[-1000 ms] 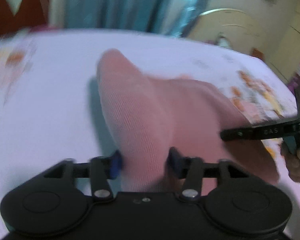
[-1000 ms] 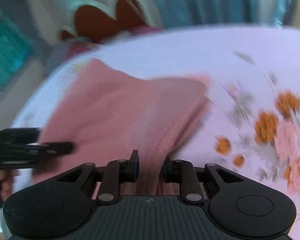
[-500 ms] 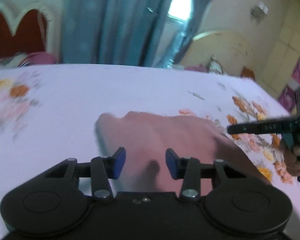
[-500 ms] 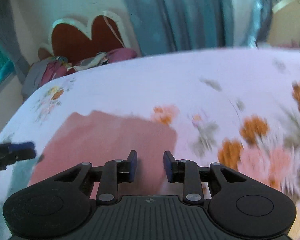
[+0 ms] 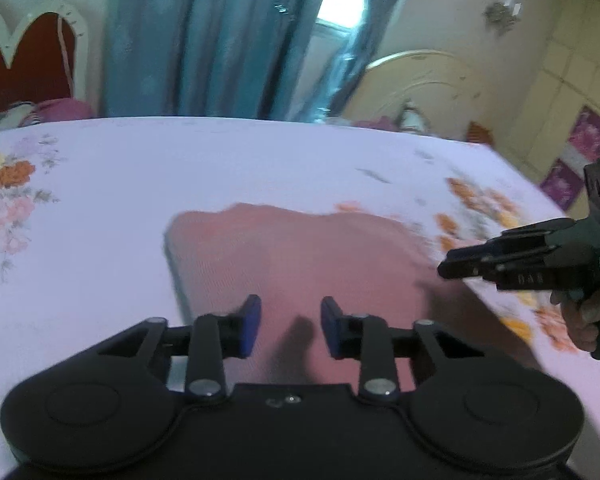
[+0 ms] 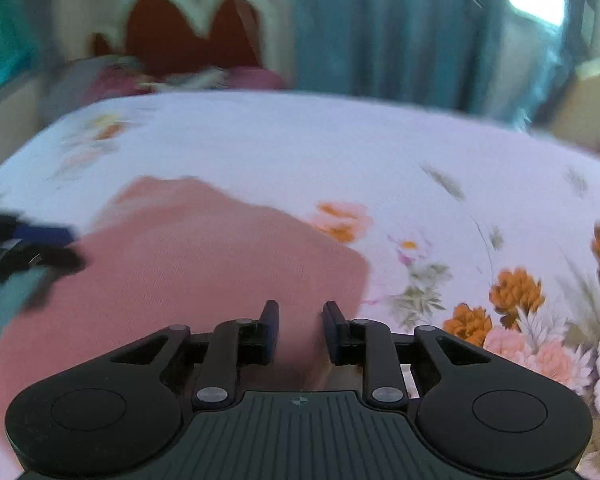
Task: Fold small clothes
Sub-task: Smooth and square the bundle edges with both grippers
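Released a second ago, the pink ribbed-knit garment (image 5: 300, 256) that both grippers had pinched and lifted now lies flat on the white floral bedsheet (image 5: 120, 184), folded into a rough rectangle, and both tools have pulled up and back from it. Over on the left gripper (image 5: 290, 326), the blue-padded jaws are closing on nothing: a clear gap shows between them, with only the pink cloth lying on the bed below and the tool's shadow falling on it. Same story for the right gripper (image 6: 300, 330): jaws narrowly apart, easing closed, empty, hovering over the near right corner of the garment. From the left wrist view, the right tool comes in from the right edge, a hand (image 5: 584, 316) wrapped round its grip, tips poised above the cloth's right side. Behind the bed hang teal curtains (image 5: 220, 36), with a red scalloped headboard (image 6: 192, 36) at the far left.
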